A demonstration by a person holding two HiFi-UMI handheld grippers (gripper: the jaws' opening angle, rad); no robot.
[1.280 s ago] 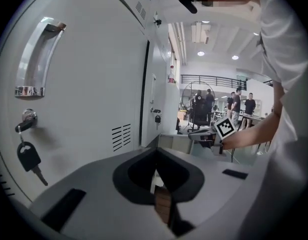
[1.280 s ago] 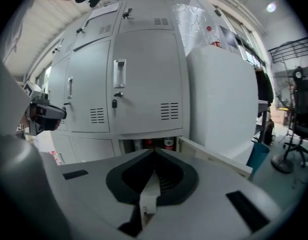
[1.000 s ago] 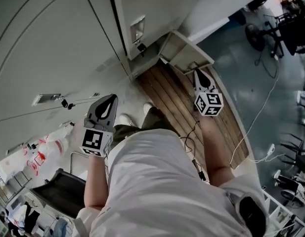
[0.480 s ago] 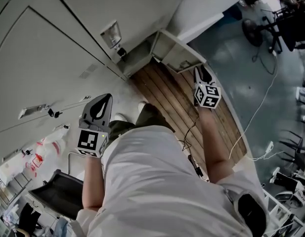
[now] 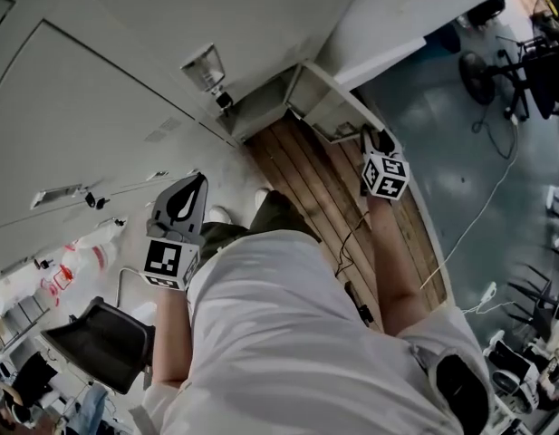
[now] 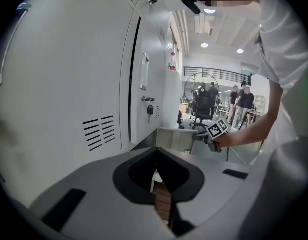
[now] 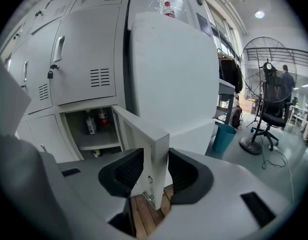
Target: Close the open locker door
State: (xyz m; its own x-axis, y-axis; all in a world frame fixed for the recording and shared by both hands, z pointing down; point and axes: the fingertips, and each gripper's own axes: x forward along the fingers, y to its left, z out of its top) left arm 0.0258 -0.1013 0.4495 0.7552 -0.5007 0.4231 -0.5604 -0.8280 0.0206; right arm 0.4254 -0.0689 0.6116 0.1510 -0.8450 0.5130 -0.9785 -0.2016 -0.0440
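Now the door (image 5: pixel 347 93) edge stands between the right gripper's (image 5: pixel 380 140) jaws.
Head view: left gripper (image 5: pixel 202 179) well apart. Left gripper view: jaws together, empty. Right gripper view: jaws, just opened wide, straddle the flat white metal door's edge.

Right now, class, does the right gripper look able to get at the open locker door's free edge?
Probably yes. The right gripper straddles the open locker door at its free edge; its jaws have just been opening, with that edge between them and nothing blocking.
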